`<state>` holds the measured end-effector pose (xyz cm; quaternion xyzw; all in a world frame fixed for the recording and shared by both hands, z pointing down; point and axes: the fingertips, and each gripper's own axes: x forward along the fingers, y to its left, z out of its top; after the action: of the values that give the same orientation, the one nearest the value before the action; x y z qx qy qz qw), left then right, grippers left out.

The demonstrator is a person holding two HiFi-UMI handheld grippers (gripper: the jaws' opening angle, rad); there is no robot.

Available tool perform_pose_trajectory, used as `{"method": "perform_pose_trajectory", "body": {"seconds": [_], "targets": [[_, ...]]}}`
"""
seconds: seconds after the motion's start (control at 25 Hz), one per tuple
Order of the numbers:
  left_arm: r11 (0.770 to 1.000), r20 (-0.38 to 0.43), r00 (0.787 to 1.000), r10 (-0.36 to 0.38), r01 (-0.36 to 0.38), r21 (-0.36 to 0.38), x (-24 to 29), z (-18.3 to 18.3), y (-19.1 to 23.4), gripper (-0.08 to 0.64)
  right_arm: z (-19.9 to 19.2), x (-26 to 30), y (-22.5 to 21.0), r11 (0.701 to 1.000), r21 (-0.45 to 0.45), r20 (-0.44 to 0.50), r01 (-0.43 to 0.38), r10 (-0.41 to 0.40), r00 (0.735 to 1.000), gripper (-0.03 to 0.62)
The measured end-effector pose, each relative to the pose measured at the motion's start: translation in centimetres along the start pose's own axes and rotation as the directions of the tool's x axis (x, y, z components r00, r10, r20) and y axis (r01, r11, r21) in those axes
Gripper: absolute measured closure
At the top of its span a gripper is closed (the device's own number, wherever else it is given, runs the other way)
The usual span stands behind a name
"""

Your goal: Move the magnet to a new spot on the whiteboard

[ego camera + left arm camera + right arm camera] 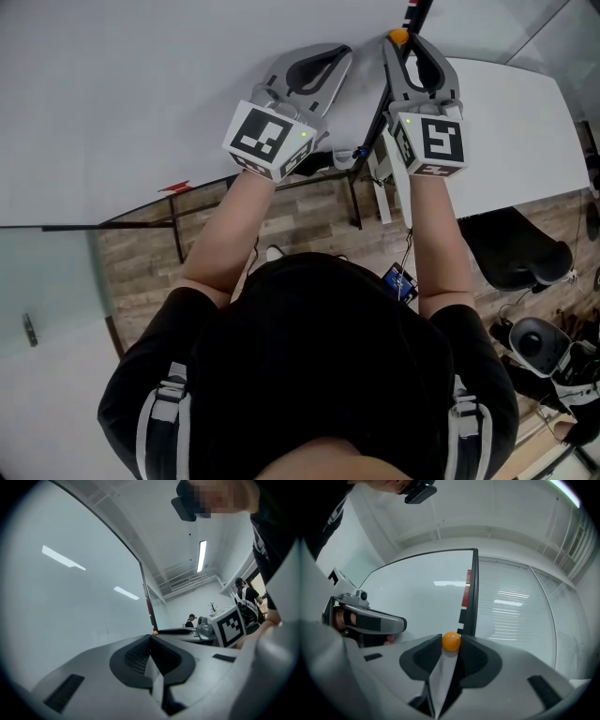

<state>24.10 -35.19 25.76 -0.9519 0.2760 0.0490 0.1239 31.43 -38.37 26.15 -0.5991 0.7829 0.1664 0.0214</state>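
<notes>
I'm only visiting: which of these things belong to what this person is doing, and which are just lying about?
Part of the job:
- orange magnet, pinched in the right gripper
- whiteboard
- left gripper, shut with nothing in it

Just lying about:
- black chair
- person in the background

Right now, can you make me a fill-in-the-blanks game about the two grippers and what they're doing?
1. The magnet held by the right gripper is ____ in colour.
2. The left gripper has ____ between its shut fingers.
3. The big white surface beyond both grippers is a ____.

Missing words: orange; nothing; whiteboard.
</notes>
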Motion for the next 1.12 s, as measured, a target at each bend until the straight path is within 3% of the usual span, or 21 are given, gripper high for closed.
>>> {"method": "perform_pose_trajectory", "body": {"seconds": [0.28, 0.72, 1.12], "targets": [[1.000, 0.003, 1.000, -0.017, 0.017, -0.007, 0.5, 0.1, -0.2, 0.555, -0.2, 0.1, -0.3, 0.999, -0.038, -0.009, 0.017, -0.018, 1.000, 0.471], [1.000, 0.024, 0.999, -0.030, 0.030, -0.008, 0.0, 0.4, 0.2, 0.555, 1.0, -0.5, -0.8, 1.000, -0.017, 0.018, 0.019, -0.019, 1.000, 0.434], [1.000, 0.018, 1.000, -0.015, 0.015, -0.022, -4.0, 1.5, 0.9, 0.555, 3.3, -3.1, 3.1, 0.986, 0.090, 0.046, -0.138, 0.135, 0.990, 0.471]]}}
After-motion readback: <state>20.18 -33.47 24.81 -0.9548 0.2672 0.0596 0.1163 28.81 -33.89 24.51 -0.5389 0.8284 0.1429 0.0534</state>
